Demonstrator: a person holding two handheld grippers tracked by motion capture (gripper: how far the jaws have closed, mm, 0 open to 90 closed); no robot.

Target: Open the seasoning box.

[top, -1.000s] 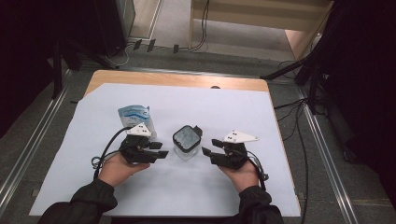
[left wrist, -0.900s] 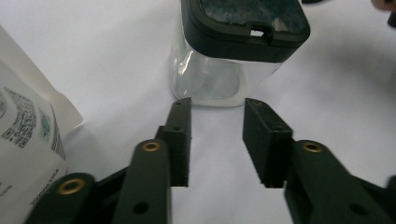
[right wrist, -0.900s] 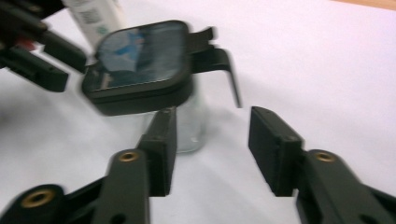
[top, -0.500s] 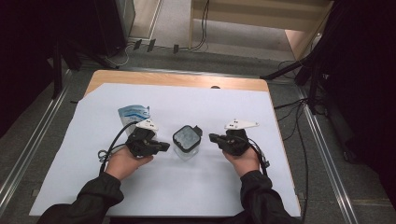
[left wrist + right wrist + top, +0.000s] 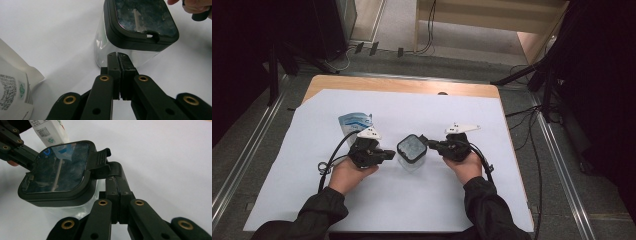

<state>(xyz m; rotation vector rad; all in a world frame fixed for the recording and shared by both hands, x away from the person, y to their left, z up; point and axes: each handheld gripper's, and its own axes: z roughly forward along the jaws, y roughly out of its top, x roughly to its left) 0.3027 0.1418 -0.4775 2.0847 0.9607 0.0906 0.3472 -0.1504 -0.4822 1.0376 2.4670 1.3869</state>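
Observation:
A clear square container with a black windowed lid (image 5: 412,150) stands on the white sheet between my two grippers. My left gripper (image 5: 390,153) is shut with nothing between its jaws. In the left gripper view its tips (image 5: 117,56) lie close to the container's clear wall (image 5: 102,42), below the lid (image 5: 140,20). My right gripper (image 5: 429,143) is shut and empty too. In the right gripper view its tips (image 5: 116,171) sit right at the ribbed tab (image 5: 100,157) on the edge of the lid (image 5: 55,170). I cannot tell whether they touch it.
A white and blue pouch (image 5: 354,122) lies just behind the left gripper, also seen as the pouch (image 5: 12,87) and the pouch (image 5: 47,130). The white sheet (image 5: 512,200) covers the wooden table (image 5: 402,85). Metal rails and cables run along both sides.
Both hands have moved forward and inward toward the container. The right gripper has come left up to the lid's tab. The container and pouch have not moved.

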